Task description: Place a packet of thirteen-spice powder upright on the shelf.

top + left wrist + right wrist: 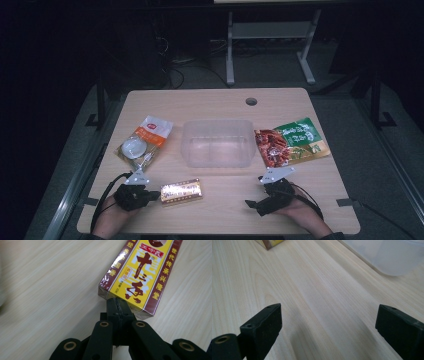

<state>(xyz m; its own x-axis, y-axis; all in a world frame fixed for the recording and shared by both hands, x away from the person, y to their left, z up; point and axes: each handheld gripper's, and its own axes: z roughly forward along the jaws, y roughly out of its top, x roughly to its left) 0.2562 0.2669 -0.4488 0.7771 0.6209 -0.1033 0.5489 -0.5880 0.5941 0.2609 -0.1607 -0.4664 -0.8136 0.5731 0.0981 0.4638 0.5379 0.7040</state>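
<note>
While its jaws are pressed fully together with nothing between them, the left claw [117, 301] rests its tips against the near short end of the yellow and maroon box [138, 275], which lies flat on the counter [225, 210]. The tips touch or just overlap the box's edge; whether they are pushing it cannot be told. From the high view the left claw [150, 194] sits at the box's [181, 191] left end, close to the front edge of the counter.

The right claw [328, 325] stands wide open over bare wood and holds nothing; in the high view it [257, 204] is well apart from the box, on the right.

Beyond the box, the clear plastic tub [217, 142] sits in the middle of the counter and looks empty. A white and orange packet [145, 141] lies to the tub's left and a green and red packet [291, 142] to its right.

Judging by this layout, the work is likely packing the goods into the tub, and it has barely begun: nothing is in, and all three items remain outside.

The box's far end is cut off in the left claw view, and the packets' print is too small to read.
</note>
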